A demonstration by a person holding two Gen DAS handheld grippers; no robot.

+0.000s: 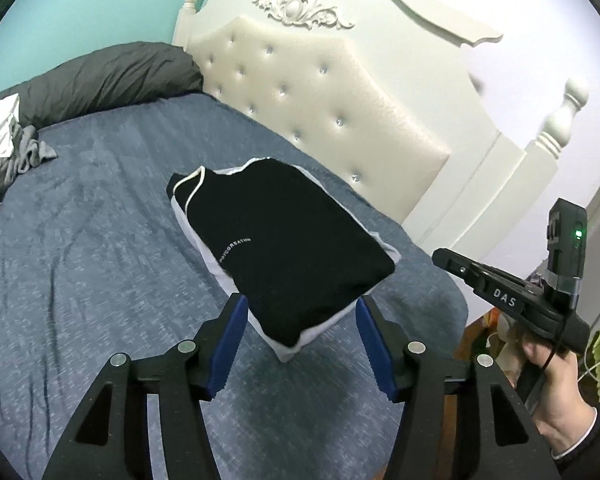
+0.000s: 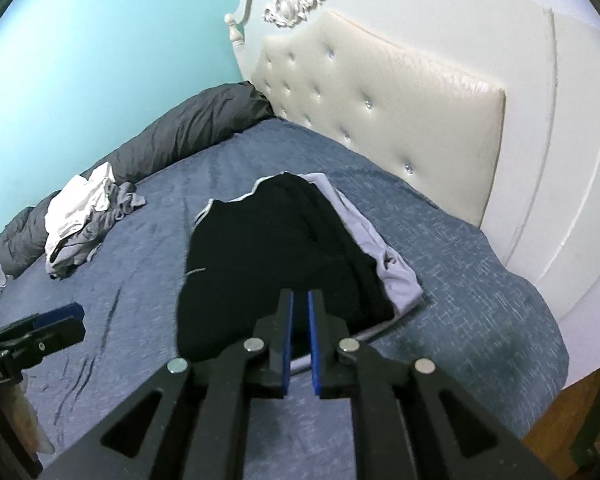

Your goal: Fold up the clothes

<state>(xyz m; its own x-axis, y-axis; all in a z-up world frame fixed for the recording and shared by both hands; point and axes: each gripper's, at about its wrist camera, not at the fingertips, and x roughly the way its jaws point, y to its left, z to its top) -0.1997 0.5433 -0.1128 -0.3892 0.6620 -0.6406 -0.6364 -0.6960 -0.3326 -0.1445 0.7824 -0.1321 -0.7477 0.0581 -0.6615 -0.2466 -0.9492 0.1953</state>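
A folded black garment (image 1: 284,248) lies on top of a folded pale lavender one (image 1: 300,344) on the blue bedspread (image 1: 100,240), near the headboard. My left gripper (image 1: 300,308) is open and empty, its blue pads on either side of the stack's near corner, above it. My right gripper (image 2: 300,300) has its pads nearly together with a thin gap and nothing between them, just above the black garment (image 2: 268,264). The right gripper also shows in the left wrist view (image 1: 444,258), held off the bed's right side. The lavender garment (image 2: 392,276) sticks out to the right.
A heap of unfolded white and grey clothes (image 2: 88,216) lies at the far left of the bed, next to a rolled dark grey duvet (image 2: 188,136). The white tufted headboard (image 2: 400,112) stands behind the stack. The bed's edge and wooden floor (image 2: 560,440) are at right.
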